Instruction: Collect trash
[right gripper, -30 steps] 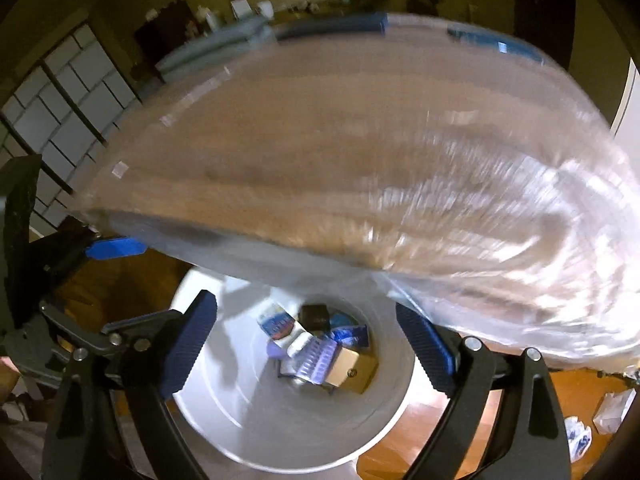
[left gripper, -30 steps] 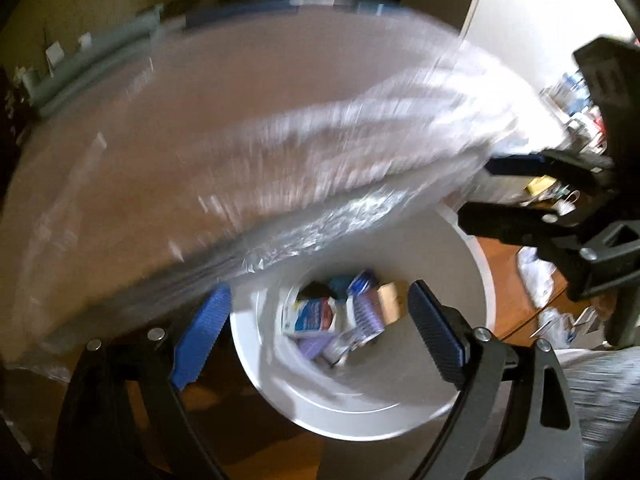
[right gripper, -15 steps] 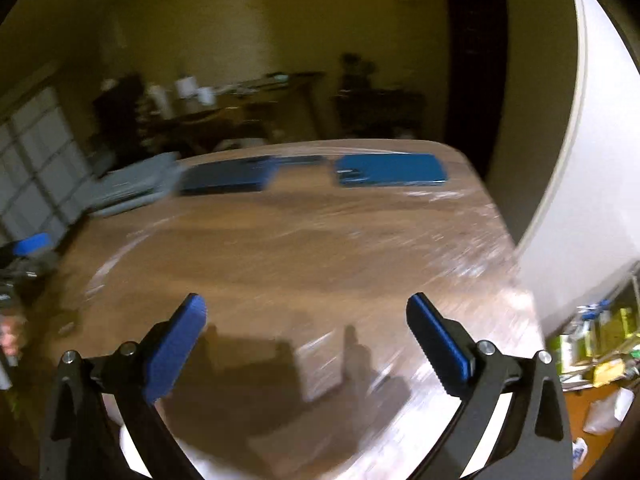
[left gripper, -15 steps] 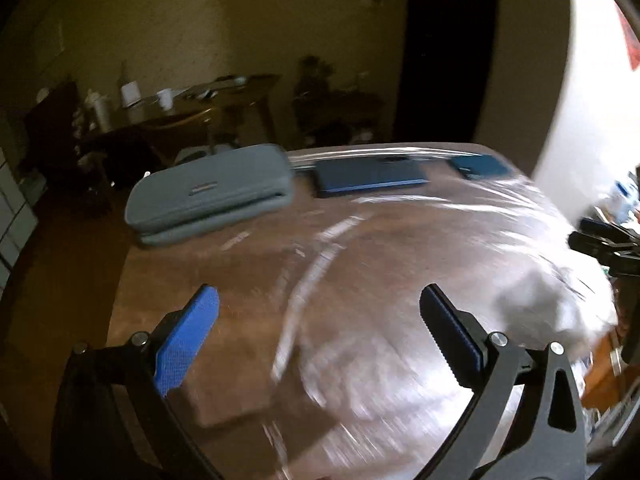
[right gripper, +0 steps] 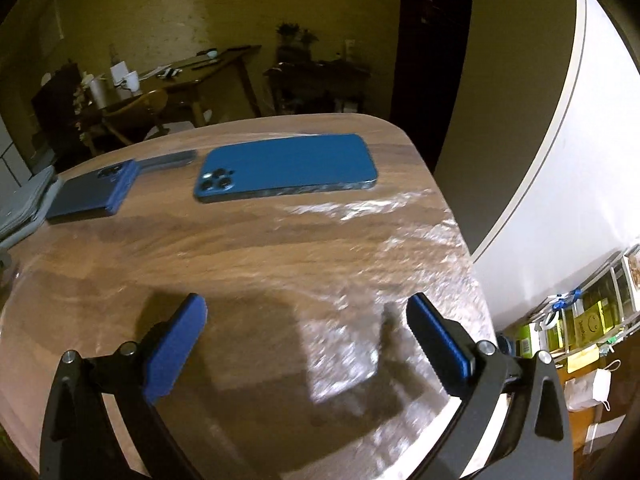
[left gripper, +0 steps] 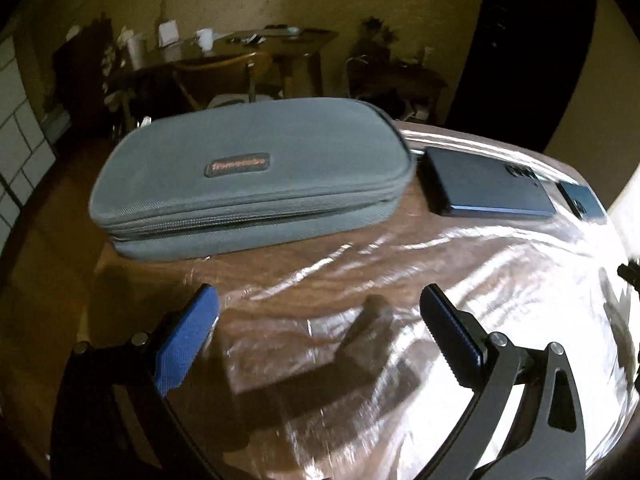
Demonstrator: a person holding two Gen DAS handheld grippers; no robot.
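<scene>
Both claws, left claw (left gripper: 318, 322) and right claw (right gripper: 306, 330), gape wide and empty over the clear plastic sheet (right gripper: 384, 240) spread across the frame's middle on the worktop (right gripper: 240, 248); light, limp and slippery, it is probably best pinched at a crinkled edge.

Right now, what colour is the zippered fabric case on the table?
Grey zippered fabric case, clearest in the left wrist view.

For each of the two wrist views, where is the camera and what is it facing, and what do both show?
Left wrist: on the left gripper, open, tilted down at the wooden table with its grey zip case and a dark phone; only its own fingers show.
Right wrist: on the right gripper, open, facing a blue phone near the far edge; only its own fingers show.
Shared: table, dark phone, blue phone, case.
</scene>
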